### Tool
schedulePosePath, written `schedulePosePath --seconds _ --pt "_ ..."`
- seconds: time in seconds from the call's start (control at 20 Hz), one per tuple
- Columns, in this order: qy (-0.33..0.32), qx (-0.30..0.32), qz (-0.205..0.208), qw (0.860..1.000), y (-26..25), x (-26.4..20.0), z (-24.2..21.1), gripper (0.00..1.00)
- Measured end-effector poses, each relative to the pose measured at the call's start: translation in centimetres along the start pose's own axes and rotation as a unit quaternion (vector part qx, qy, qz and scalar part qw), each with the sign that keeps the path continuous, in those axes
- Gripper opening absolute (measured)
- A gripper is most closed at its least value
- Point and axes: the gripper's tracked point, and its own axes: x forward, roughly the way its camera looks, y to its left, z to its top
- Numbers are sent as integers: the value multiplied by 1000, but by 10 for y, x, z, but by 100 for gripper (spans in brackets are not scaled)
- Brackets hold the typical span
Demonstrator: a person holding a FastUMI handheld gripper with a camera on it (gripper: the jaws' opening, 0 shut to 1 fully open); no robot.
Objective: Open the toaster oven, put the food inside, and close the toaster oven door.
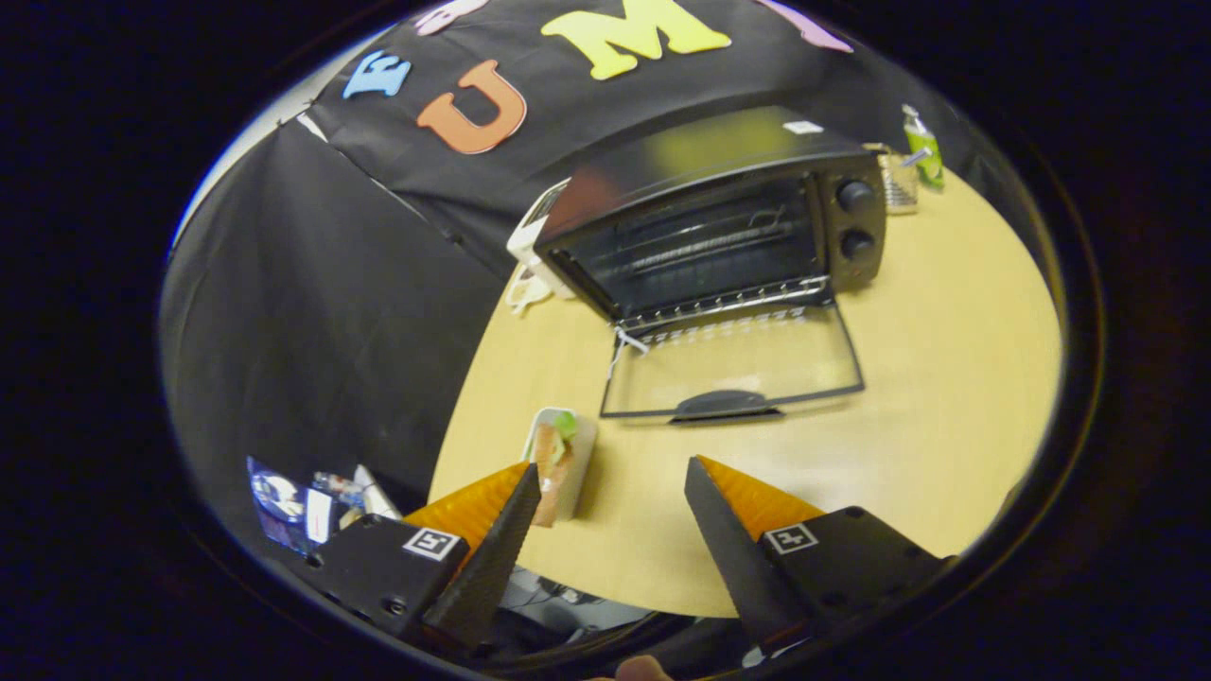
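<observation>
Gripper [613, 478] fingers apart, food [553, 461] by left finger, toaster oven [719, 222] door down.

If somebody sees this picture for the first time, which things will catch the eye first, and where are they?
The black toaster oven stands at the far side of the wooden table, its glass door folded down flat and the rack inside bare. Nearer, a small white tray of food lies just ahead of the left finger. The gripper is open, its fingers holding nothing.
</observation>
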Motion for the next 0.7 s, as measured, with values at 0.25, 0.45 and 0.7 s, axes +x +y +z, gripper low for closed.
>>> schedulePosePath --seconds 0.25,0.45,0.7 --pt "74 44 54 995 30 36 -17 100" --pt "111 76 72 988 42 62 -22 100" --pt "149 72 75 983 48 88 -37 90"
